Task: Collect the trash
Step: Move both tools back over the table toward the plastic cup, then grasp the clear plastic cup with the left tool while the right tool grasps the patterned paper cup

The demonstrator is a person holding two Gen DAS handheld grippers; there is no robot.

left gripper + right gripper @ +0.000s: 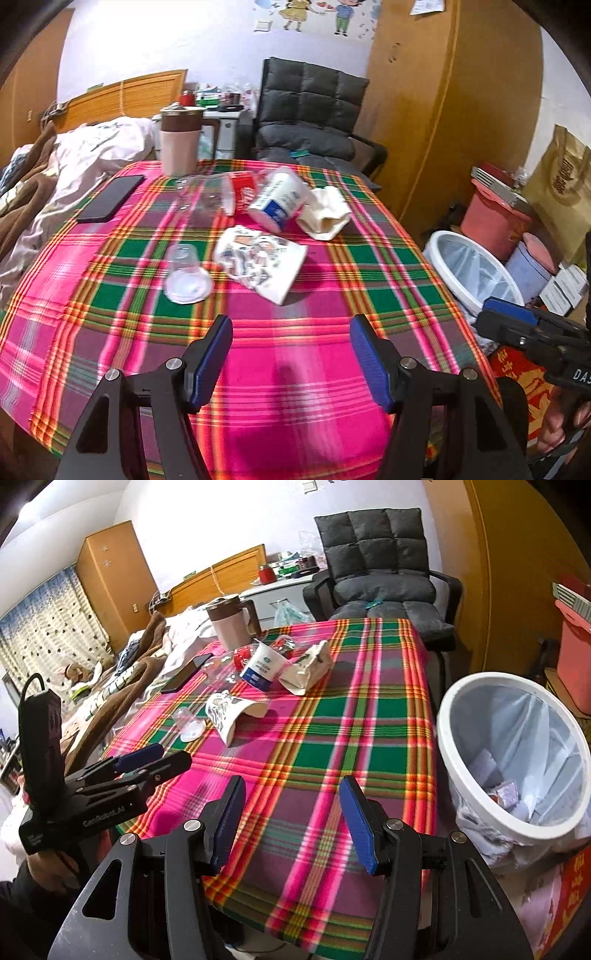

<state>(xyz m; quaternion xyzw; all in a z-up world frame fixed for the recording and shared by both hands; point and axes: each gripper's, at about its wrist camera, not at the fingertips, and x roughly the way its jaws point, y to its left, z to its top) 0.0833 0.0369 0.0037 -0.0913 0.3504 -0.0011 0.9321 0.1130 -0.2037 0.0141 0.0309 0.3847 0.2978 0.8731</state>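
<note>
Cups (258, 258) lie on the table straight beyond my left gripper (291, 360); both my grippers gape, holding nothing.

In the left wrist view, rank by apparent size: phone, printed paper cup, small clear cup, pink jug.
1. printed paper cup
2. pink jug
3. phone
4. small clear cup
The jug and phone look close; the jug stands farther away.

A pale wall (166, 44) with a cartoon sticker (317, 14) ran across the top of the frame. A grey padded chair (310, 110) stood at upper centre, a wooden wardrobe (424, 110) upper right, and a bed (74, 162) with a wooden headboard (125, 96) at left.
</note>
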